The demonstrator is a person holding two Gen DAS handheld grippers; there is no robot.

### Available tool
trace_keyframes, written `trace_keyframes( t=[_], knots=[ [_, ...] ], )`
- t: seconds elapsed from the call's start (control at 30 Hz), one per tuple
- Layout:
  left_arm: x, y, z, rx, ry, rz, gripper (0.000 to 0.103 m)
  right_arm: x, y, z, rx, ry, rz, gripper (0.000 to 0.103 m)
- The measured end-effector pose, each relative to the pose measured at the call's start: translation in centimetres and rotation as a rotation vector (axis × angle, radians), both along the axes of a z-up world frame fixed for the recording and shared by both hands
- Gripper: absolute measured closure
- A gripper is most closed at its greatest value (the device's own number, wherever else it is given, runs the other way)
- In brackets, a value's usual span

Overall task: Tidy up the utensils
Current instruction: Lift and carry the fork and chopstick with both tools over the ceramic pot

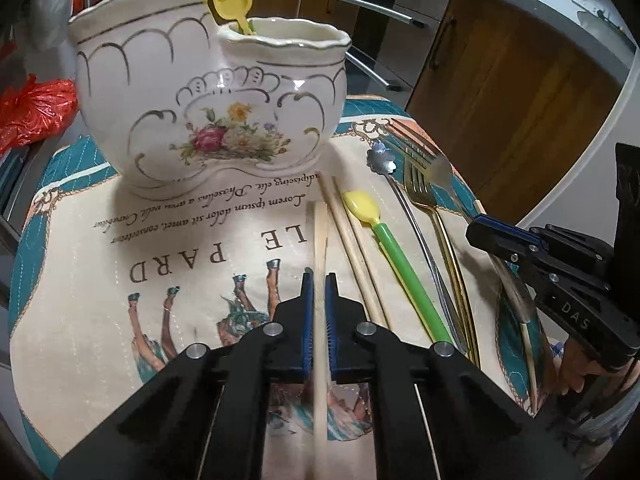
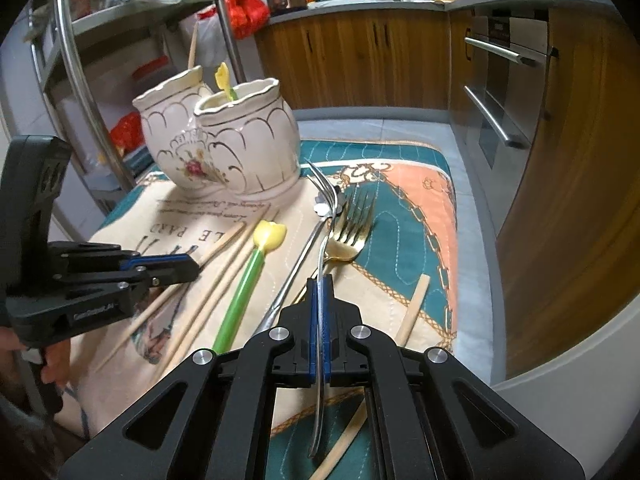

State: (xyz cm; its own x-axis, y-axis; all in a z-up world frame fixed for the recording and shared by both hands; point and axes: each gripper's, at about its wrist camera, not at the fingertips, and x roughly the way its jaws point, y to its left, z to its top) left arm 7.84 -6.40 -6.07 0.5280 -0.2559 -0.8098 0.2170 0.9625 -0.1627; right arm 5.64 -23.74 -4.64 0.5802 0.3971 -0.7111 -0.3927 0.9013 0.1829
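Landmark: the white ceramic holder (image 1: 208, 92) (image 2: 218, 142), a two-pocket flowered vase standing upright at the far end of the printed cloth (image 1: 100, 240) (image 2: 404, 208).
Holder contents: a yellow tulip-topped pick (image 1: 234, 4) (image 2: 224, 80) sticks up from the shorter front pocket; a pale stick tip (image 2: 193, 46) rises from the taller pocket behind it.
Left gripper (image 1: 319, 280) (image 2: 192, 266): its blue-padded fingers are pressed in on a wooden chopstick (image 1: 320, 300), which points straight at the holder's base with its far tip short of it.
Right gripper (image 2: 319, 284) (image 1: 474, 226): fingers squeezed tight on the handle of a silver fork (image 2: 322, 216) (image 1: 430, 164), tines curving up toward the holder's right flank; whether the fork is clear of the cloth is hard to judge from the wrist view.
Loose chopsticks (image 1: 352, 240) (image 2: 224, 276): two lying side by side on the cloth, tips close to the holder's base.
Green-handled tulip spoon (image 1: 394, 256) (image 2: 250, 272): flat on the cloth, just right of those chopsticks, yellow head toward the holder.
Flower-ended silver spoon (image 1: 404, 208) (image 2: 304, 252): right of the green one, its flower end nearest the holder.
Gold fork (image 1: 428, 208) (image 2: 352, 232): beside the silver spoon, tines toward the holder's side of the cloth.
Another chopstick (image 2: 414, 306): well apart from the holder, on the cloth's right border near the right gripper.
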Motion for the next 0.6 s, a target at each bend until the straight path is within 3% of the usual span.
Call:
trace_keyframes(
  t=[0.37,0.6],
  knots=[
    [-1.9,2.3,1.8,0.018,-0.044,-0.024,0.097,-1.0,0.4,1.0,0.015,-0.04,-0.004,0.1],
    [-3.5,3.2,3.6,0.014,-0.145,-0.063,0.097,-2.0,0.5,2.4,0.047,-0.103,-0.004,0.1]
  ],
)
